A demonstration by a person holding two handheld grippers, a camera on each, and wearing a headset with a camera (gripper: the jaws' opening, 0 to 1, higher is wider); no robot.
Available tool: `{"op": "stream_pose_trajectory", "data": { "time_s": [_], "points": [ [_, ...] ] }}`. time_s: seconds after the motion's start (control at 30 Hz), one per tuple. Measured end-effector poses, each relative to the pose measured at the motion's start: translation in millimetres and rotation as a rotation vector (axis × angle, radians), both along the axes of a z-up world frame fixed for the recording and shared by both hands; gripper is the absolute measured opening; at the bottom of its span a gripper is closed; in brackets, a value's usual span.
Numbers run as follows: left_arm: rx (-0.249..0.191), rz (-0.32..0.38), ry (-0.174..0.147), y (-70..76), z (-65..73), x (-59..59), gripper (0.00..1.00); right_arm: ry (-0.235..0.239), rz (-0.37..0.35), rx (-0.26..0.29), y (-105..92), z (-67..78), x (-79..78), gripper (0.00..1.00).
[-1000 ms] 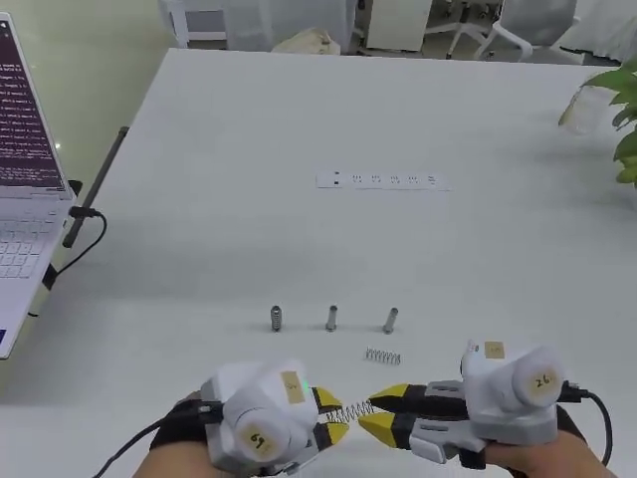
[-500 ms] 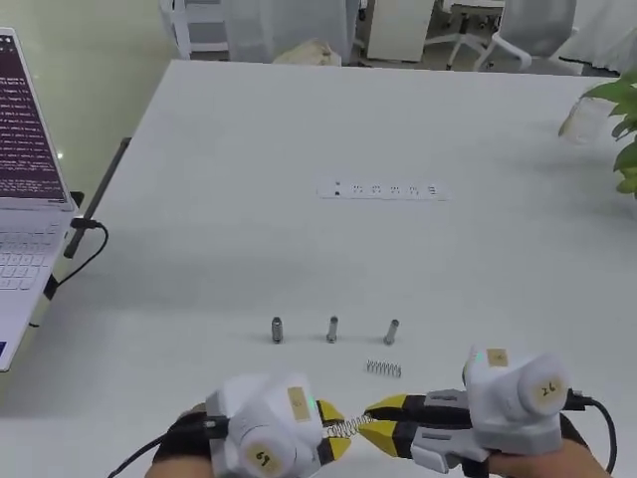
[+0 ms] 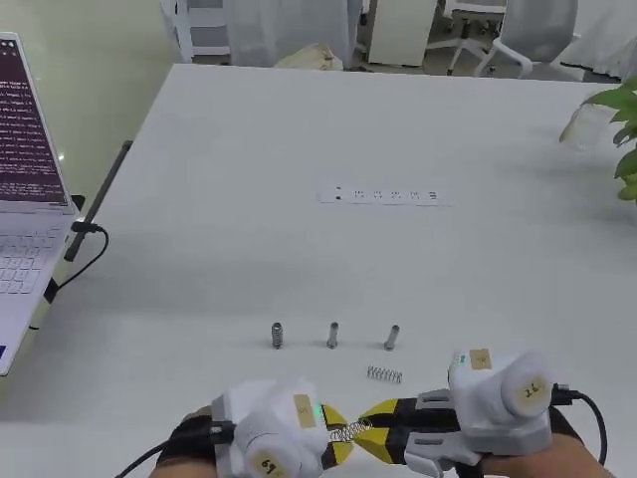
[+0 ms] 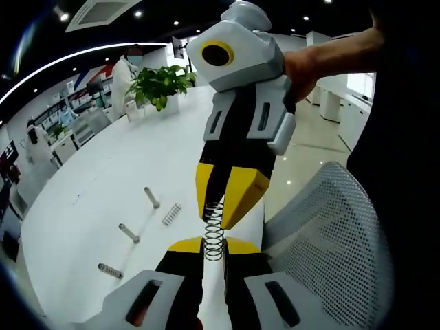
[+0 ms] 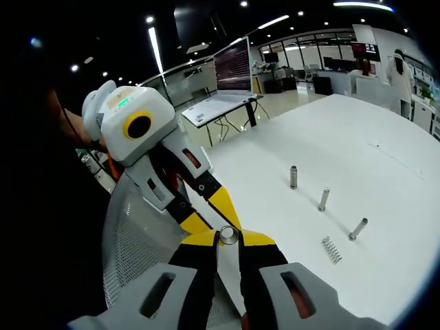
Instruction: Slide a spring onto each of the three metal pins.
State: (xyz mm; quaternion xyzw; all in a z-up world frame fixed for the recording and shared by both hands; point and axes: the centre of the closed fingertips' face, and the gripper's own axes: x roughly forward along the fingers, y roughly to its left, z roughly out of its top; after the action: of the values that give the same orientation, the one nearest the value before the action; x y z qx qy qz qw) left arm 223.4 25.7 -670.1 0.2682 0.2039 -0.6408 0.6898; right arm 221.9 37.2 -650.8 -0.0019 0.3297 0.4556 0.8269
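Off to the left of your left gripper [image 3: 336, 445], the laptop [image 3: 18, 189] stands open at the edge of the white table [image 3: 249, 149]. That left gripper sits low and close to you, its yellow jaws pinched almost together on one end of the held spring [image 3: 348, 431]. In the left gripper view, the coil rises straight out from between its tips [image 4: 214, 246]. Your right gripper [image 3: 366, 438] meets it nose to nose from the other side, and its jaws are clamped on the opposite end of the same coil. In the right gripper view, the held spring [image 5: 228, 236] shows end-on as a small ring right at that gripper's tips [image 5: 227, 240]. So the held spring hangs above the table between the two grippers, grasped by both, near your edge of the table. Just ahead of the two tips, three upright pins stand in a row across the table. The first pin [image 3: 277, 336], ahead and a little left of your left gripper, already wears a coil. The middle pin [image 3: 332, 335], straight ahead of the meeting jaws, is bare. The third pin [image 3: 391, 338], ahead of your right gripper, is bare too. A loose spring [image 3: 383, 374] lies flat between that third pin and your right gripper. Well beyond the pins lies a white power strip [image 3: 383, 194]. Far to the right of your right gripper, a leafy plant [image 3: 619, 119] stands at the table's edge.
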Motion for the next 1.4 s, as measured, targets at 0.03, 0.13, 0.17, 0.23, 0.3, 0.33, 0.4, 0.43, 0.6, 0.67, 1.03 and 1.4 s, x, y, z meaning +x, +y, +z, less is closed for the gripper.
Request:
{"op": "stream_pose_trajectory", "data": {
  "time_s": [0.03, 0.13, 0.17, 0.23, 0.3, 0.33, 0.4, 0.43, 0.6, 0.67, 1.03, 1.4],
  "points": [
    [-0.004, 0.001, 0.0, -0.9, 0.5, 0.6, 0.03, -0.003, 0.003, -0.002, 0.6, 1.2, 0.4, 0.09],
    [-0.01, 0.006, -0.001, -3.2, 1.9, 2.2, 0.03, -0.019, 0.013, -0.024, 0.6, 3.0, 2.3, 0.09],
    [-0.014, 0.007, 0.0, -4.4, 2.6, 2.3, 0.03, -0.022, 0.018, -0.03, 0.2, 3.1, 3.1, 0.09],
    [-0.02, 0.008, -0.001, -6.0, 3.5, 2.3, 0.03, -0.025, 0.022, -0.039, -0.6, 2.9, 4.2, 0.09],
    [-0.025, 0.008, -0.001, -7.4, 4.3, 2.5, 0.03, -0.034, 0.027, -0.052, -1.4, 3.6, 5.0, 0.09],
    [-0.027, 0.009, 0.0, -7.7, 4.4, 2.7, 0.03, -0.033, 0.03, -0.055, -1.0, 4.8, 4.3, 0.09],
    [-0.038, 0.013, 0.0, -9.1, 6.1, 3.1, 0.03, -0.042, 0.039, -0.072, -3.2, 5.6, 4.2, 0.08],
    [-0.043, 0.015, -0.001, -9.9, 7.1, 3.5, 0.03, -0.044, 0.04, -0.074, -3.5, 6.1, 4.2, 0.08],
    [-0.063, 0.027, 0.012, -12.9, 10.4, 5.9, 0.03, -0.059, 0.034, -0.081, -7.8, 10.8, 5.5, 0.08],
    [-0.065, 0.027, 0.011, -13.5, 10.8, 6.5, 0.03, -0.063, 0.027, -0.081, -9.4, 12.1, 6.7, 0.08],
    [-0.057, 0.024, 0.002, -12.9, 8.8, 7.1, 0.03, -0.063, 0.014, -0.078, -12.7, 17.2, 7.1, 0.08],
    [-0.067, 0.008, 0.007, -14.1, 13.3, 5.8, 0.03, -0.066, 0.032, -0.09, -14.3, 21.8, 6.9, 0.09]
  ]
}}
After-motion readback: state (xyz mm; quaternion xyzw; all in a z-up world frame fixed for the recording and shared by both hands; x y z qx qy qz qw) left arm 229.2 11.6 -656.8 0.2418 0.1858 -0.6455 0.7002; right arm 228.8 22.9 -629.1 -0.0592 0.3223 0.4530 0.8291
